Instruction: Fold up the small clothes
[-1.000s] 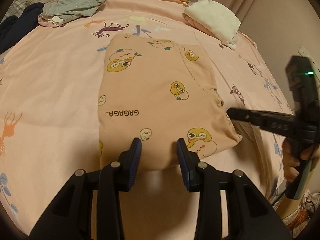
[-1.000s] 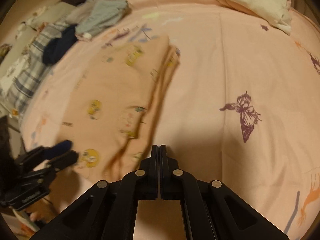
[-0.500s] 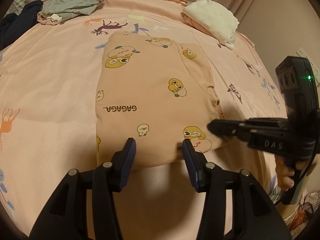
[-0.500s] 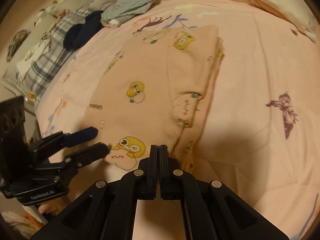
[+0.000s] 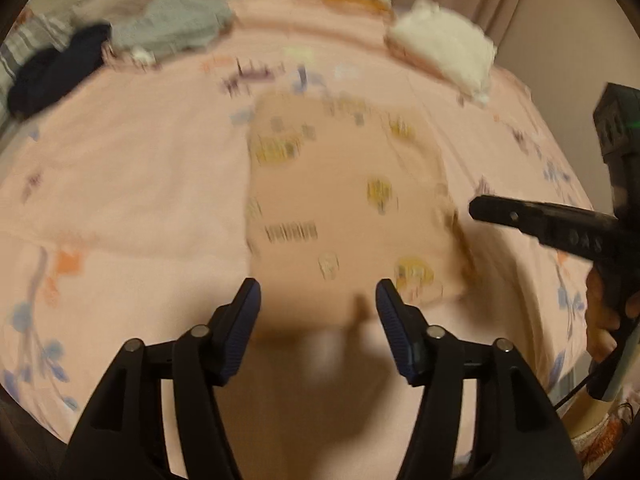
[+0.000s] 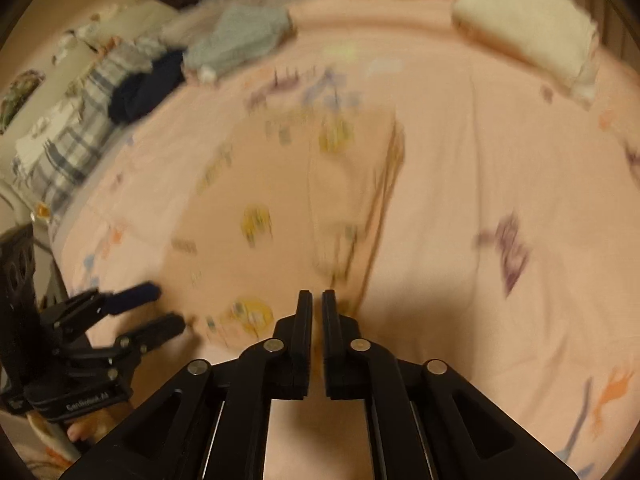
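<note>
The left gripper (image 5: pixel 318 300) is standing well open, its jaws having just been widening, with nothing pinched between the blue pads (image 5: pixel 390 312); the near hem of the folded peach garment (image 5: pixel 344 208) is lying just ahead of them, apart from both pads as far as the blur allows. The right gripper (image 6: pixel 317 312) is all but closed, showing only a thin slit and holding nothing, and is hovering at the garment's near right corner.

The garment, printed with yellow ducks, is lying flat in the middle of the pink bed sheet (image 5: pixel 132 184), already narrowed to a rectangle with a doubled edge along its right side. The step in hand appears to be letting go and resetting for the next fold. To do it well, both hands should be lifting clear without dragging the hem, then taking the two near corners evenly so the layers stay stacked. The loose clothes pile (image 6: pixel 160 72) and the cream folded stack (image 6: pixel 528 28) are sitting well apart at the far end.
</note>
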Tool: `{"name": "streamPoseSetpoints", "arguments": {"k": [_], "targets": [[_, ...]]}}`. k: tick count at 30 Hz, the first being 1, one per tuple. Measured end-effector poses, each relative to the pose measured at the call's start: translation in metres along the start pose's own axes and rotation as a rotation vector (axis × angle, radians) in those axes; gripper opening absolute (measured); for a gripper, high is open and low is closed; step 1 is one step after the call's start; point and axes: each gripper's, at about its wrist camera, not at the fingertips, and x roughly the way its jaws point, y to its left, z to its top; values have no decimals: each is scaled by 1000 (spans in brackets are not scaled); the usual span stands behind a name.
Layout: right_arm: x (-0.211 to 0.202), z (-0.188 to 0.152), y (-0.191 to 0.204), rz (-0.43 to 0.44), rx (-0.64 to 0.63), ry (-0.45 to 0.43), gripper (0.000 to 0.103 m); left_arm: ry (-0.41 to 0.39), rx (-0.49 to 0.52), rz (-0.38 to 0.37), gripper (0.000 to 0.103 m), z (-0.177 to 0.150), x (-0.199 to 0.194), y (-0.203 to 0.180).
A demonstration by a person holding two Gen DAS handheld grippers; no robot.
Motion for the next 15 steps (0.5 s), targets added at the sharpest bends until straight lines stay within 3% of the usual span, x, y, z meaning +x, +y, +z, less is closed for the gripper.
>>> {"name": "streamPoseSetpoints", "arguments": {"k": [2,4,6,8,11,15], "targets": [[-3,20,-1,16,12,-60,12,-29,-33,-12,63,10,-7,6],[8,44,-5,-3,10,-117,20,-3,-60,-35,63,11,-4,9],[32,69,-14,-64,48,-128,20,42,-57,-54,63,6,5,7],[63,90,-33,-43,107,-90,20,108,-56,-48,63,-2,21,6],[95,98,-47,-54,151,-23,20,138,-45,-16,63,-11,40,6],[104,90,-53,-86,128,-72,17,122,-16,-10,64,-15,36,7]]}}
